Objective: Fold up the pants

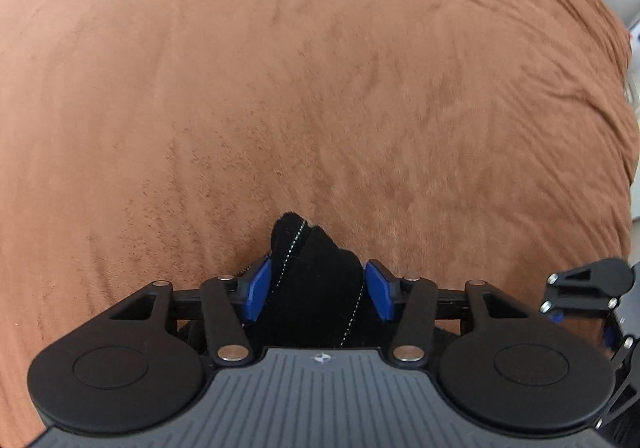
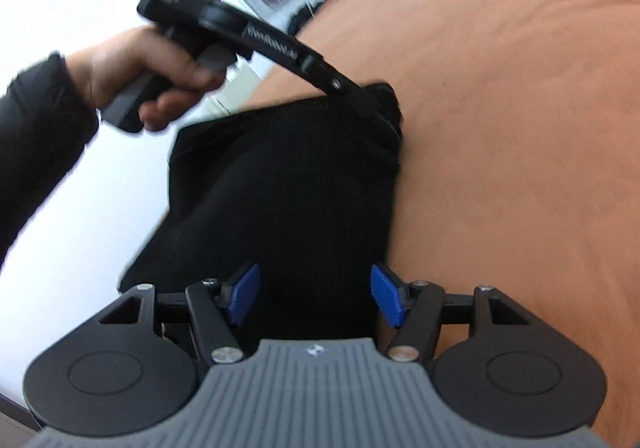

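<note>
— Two grippers, one garment. Item first?
— Black pants (image 2: 280, 200), bunched between both tools, raised over an orange-brown bedcover (image 1: 320, 88); near part hanging past the cover's edge, over a pale floor (image 2: 100, 208).
— Left gripper (image 1: 318, 290)?
— Blue pads (image 1: 258, 290) pressed against a thick wad of black cloth with a line of white stitching; pinching it, pads kept apart only by the fabric's bulk. Seen from the right wrist as a black tool held in the left hand (image 2: 152, 76), tip buried in the far top corner of the cloth.
— Right gripper (image 2: 316, 296)?
— Fingers standing either side of the near end of the cloth, fabric filling the gap. Contact of the pads not sharp enough to read; grip probable, not confirmed.
— Step in hand?
— Judged as carrying or laying: garment lifted by two ends, not yet flat on the cover. No finished fold visible.
— Next move?
— Likely calls for bringing both ends over the cover, keeping the cloth taut between the tools, lowering evenly so no crease forms, then releasing only once the fabric rests flat.
— Blur?
— Present in the right wrist view; fine detail unreliable.
</note>
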`<act>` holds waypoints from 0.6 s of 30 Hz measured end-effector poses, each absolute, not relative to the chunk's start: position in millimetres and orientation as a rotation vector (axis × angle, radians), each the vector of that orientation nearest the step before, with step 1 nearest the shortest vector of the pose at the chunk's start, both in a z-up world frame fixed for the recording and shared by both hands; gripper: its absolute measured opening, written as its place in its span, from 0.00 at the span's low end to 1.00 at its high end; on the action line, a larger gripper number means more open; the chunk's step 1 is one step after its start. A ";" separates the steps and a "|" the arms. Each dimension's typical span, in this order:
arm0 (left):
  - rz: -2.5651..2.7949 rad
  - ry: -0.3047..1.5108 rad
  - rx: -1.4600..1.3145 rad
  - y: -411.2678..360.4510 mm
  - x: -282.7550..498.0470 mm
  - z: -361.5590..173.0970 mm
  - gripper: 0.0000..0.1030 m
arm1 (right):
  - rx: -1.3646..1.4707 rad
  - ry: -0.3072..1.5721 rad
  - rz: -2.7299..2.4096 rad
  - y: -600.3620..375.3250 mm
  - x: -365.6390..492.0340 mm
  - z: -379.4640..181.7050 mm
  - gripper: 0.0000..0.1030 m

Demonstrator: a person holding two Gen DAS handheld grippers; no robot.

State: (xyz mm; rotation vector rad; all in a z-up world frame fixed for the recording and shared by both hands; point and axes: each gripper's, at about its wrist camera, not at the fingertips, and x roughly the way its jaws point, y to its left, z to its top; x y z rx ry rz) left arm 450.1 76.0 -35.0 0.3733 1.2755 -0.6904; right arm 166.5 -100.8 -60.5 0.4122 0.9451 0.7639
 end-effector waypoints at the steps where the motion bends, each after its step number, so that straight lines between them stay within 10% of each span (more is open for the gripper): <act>1: -0.685 1.280 0.370 75.1 450.6 -36.0 0.53 | 0.408 0.963 0.754 -105.0 166.3 -60.7 0.59; 6: -0.636 1.264 0.237 90.9 454.4 -35.9 0.38 | 0.593 1.060 0.768 -123.9 158.1 -90.2 0.62; 10: -0.587 1.205 0.085 111.0 451.7 -35.3 0.26 | 0.705 1.024 0.756 -125.1 145.2 -103.0 0.29; 12: -0.556 1.129 -0.015 125.3 450.1 -26.6 0.00 | 0.651 0.975 0.794 -125.9 134.3 -88.2 0.23; 18: -0.414 1.183 0.058 140.5 453.8 -54.1 0.00 | 0.619 0.983 0.802 -130.7 126.5 -86.6 0.18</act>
